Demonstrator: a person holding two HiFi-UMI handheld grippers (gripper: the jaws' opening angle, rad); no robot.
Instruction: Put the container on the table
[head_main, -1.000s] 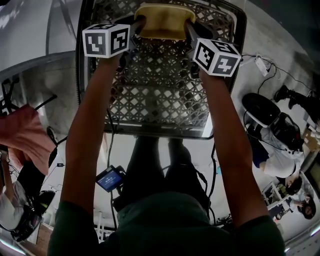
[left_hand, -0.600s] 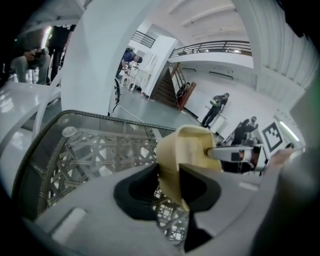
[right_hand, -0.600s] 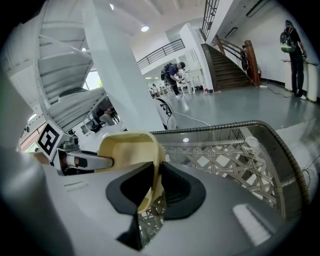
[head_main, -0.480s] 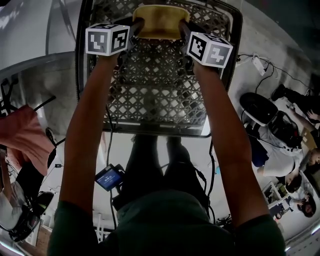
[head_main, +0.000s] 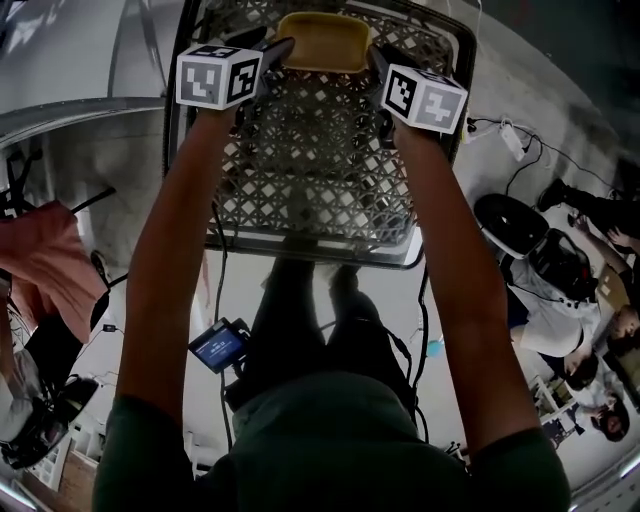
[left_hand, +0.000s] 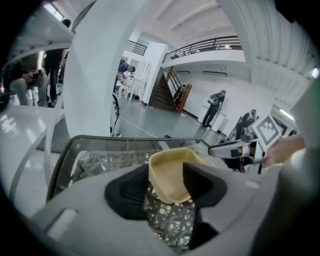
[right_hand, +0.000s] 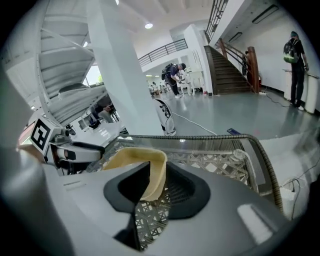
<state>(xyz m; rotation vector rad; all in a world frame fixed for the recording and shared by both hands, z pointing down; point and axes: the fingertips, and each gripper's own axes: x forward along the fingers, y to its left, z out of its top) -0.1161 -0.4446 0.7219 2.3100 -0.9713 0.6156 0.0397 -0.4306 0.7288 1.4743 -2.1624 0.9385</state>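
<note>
The left fingers (left_hand: 126, 192) have just been opening, yet the rim of the container (head_main: 322, 42) sits between them, both pads seemingly touching it; the right fingers (right_hand: 187, 192) pinch the opposite wall. It hangs over the far end of the mesh cart (head_main: 320, 190). It looks light, thin-walled and bendy, so gripping opposite rims evenly seems wisest.
</note>
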